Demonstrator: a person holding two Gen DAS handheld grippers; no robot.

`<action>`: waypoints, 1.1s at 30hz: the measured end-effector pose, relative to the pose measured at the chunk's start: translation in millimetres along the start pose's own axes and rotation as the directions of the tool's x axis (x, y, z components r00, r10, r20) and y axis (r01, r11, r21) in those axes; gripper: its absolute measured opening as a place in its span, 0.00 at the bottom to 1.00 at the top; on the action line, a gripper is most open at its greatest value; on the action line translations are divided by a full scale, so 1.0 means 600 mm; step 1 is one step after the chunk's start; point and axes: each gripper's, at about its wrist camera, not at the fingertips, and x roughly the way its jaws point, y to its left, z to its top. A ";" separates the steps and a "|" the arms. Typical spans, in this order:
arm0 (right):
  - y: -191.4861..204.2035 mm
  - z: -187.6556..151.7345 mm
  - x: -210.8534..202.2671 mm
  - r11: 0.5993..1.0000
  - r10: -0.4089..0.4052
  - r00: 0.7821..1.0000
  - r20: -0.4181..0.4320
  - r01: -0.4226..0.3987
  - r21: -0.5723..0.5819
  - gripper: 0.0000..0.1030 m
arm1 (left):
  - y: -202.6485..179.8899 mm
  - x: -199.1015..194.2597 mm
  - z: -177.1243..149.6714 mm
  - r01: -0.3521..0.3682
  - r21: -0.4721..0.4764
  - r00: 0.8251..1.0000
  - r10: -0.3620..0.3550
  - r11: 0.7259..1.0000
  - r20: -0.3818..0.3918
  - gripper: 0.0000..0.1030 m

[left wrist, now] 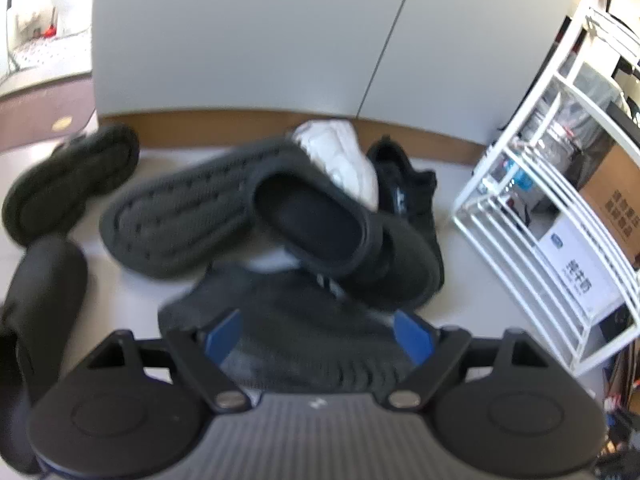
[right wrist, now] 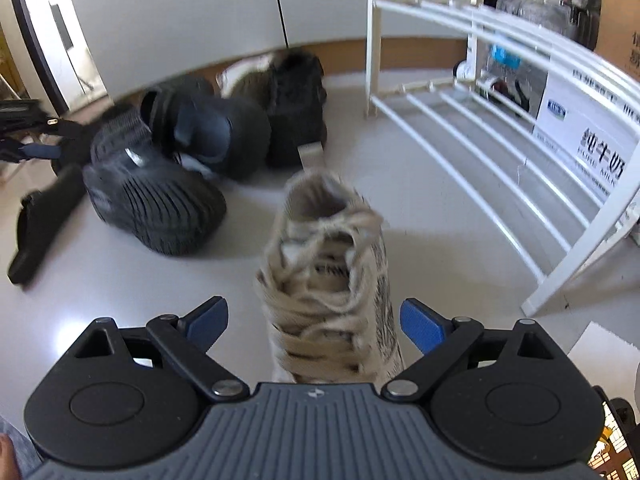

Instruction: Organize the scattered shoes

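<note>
beige sneaker (right wrist: 328,276) between parted jaws

In your left wrist view, the dark knit shoe (left wrist: 304,344) at bottom centre is half hidden behind the gripper body, and its toe is out of sight. The black slipper (left wrist: 36,320) at the left edge is cut off. The white sneaker (left wrist: 344,156) is mostly covered by 1 upturned slide (left wrist: 200,216). In your right wrist view, the beige sneaker (right wrist: 324,272) is motion-blurred, with its toe hidden below.
</note>
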 end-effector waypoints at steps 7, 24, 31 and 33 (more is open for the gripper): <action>0.018 0.018 -0.009 0.999 0.052 0.999 0.004 -0.052 -0.008 0.84 | -0.007 0.047 0.073 0.017 0.010 0.999 -0.018 1.000 0.044 0.83; 0.029 0.051 -0.001 0.994 0.107 0.994 -0.008 -0.106 0.028 0.81 | -0.006 0.234 0.251 -0.008 0.074 1.000 0.008 0.997 0.009 0.74; 0.022 0.078 0.007 0.986 0.152 0.985 0.076 -0.156 0.053 0.81 | -0.001 0.324 0.330 -0.068 0.058 0.997 0.069 0.996 -0.014 0.71; 0.023 0.089 0.010 0.984 0.166 0.982 0.093 -0.171 0.049 0.81 | 0.004 0.354 0.343 -0.092 0.082 0.995 0.096 0.992 -0.042 0.64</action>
